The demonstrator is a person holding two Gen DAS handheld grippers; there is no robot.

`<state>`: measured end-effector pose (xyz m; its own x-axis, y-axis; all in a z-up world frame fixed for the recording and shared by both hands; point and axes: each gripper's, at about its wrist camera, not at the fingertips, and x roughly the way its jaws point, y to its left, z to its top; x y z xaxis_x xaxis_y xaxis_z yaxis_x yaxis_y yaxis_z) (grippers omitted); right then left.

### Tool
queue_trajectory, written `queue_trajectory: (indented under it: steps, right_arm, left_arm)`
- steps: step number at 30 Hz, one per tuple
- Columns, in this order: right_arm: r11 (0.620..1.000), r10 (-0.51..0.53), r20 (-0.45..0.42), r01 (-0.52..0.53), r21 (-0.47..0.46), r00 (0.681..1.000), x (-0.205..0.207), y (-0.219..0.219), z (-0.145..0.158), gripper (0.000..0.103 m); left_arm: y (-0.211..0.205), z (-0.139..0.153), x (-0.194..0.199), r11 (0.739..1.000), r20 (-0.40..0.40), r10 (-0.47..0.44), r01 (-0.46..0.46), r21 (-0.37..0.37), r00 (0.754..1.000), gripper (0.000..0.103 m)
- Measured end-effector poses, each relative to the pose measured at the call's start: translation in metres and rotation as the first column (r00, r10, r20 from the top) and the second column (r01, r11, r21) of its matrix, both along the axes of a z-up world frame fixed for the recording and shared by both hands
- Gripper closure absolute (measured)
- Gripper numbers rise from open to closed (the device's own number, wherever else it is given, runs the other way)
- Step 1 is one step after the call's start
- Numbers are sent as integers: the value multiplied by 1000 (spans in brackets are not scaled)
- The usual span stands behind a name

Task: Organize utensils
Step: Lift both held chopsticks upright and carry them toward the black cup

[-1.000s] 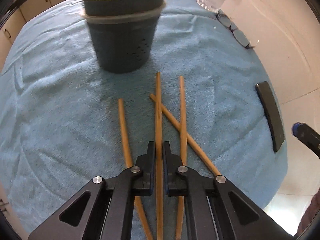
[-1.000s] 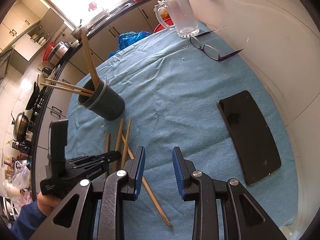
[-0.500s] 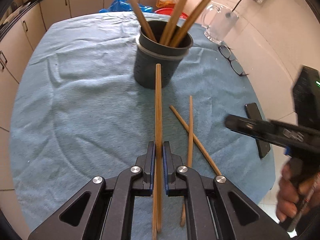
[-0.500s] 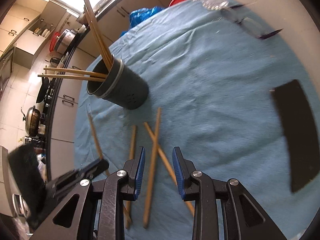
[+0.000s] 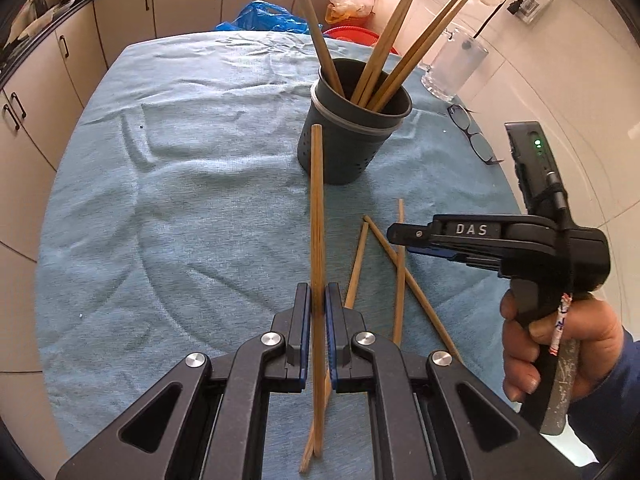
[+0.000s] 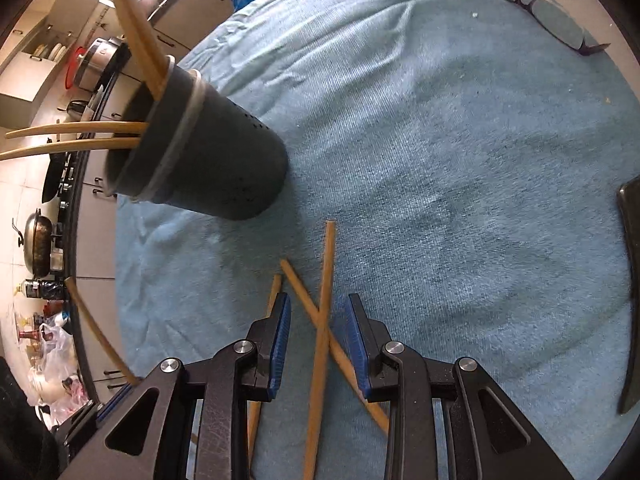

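Observation:
My left gripper (image 5: 318, 300) is shut on one wooden chopstick (image 5: 317, 208), held off the cloth and pointing toward the dark grey holder (image 5: 352, 136). Several chopsticks (image 5: 384, 60) stand in that holder. Three loose chopsticks (image 5: 400, 264) lie on the blue cloth to the right. My right gripper (image 6: 318, 312) hovers open just above them, with two crossed chopsticks (image 6: 329, 264) showing between its blue pads and a third (image 6: 275, 286) beside the left pad. In the left wrist view the right gripper (image 5: 400, 236) comes in from the right, held by a hand (image 5: 560, 340). The holder (image 6: 224, 160) is ahead to the left.
The blue cloth (image 5: 180, 200) covers a round table. Spectacles (image 5: 472, 136) and a glass mug (image 5: 456, 68) sit at the far right by the wall. A black phone (image 6: 632, 280) lies at the right edge. Kitchen cabinets stand beyond the far and left edges.
My left gripper has lifted its chopstick off the cloth and drawn back from the holder. My right gripper has swung left and down over the loose chopsticks.

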<state>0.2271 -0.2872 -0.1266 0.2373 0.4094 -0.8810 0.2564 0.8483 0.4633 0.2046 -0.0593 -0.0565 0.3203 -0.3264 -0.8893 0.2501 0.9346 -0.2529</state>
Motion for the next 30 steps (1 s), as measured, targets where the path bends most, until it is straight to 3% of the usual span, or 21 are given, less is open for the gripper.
queue_trajectory:
  steps: [1,3,5,9,15,24,30]
  right_arm:
    - [1000,3,-3,-3,2,1000,2,1,-2,75]
    - [1000,6,-4,-6,7,1000,3,2,-5,89]
    - [1000,13,3,-13,16,1000,3,2,-6,96]
    - [999,36,54,-36,11,998,-3,1,8,96]
    - [997,65,181,-70,22,981,-28,-3,53,96]
    - [989,149,408,-133,-67,901,-77,3,118,96]
    - [985,170,475,-140,-99,863,-97,0,137,96]
  left_arm:
    - [0,0,1,1000,-2,2,-2,-2,1000,96]
    - [-1,-1,2,1000,-4,3,-3,-5,1000,96]
    - [-2,0,3,1000,-1,2,-2,-5,1000,96]
    - [-3,5,3,1000,8,2,-2,-15,1000,96]
    - [-5,23,-3,1000,57,2,-1,-25,998,96]
    - [-12,42,-16,1000,107,2,1,-30,994,96]
    - [-16,48,-25,1000,131,-1,3,-13,991,96]
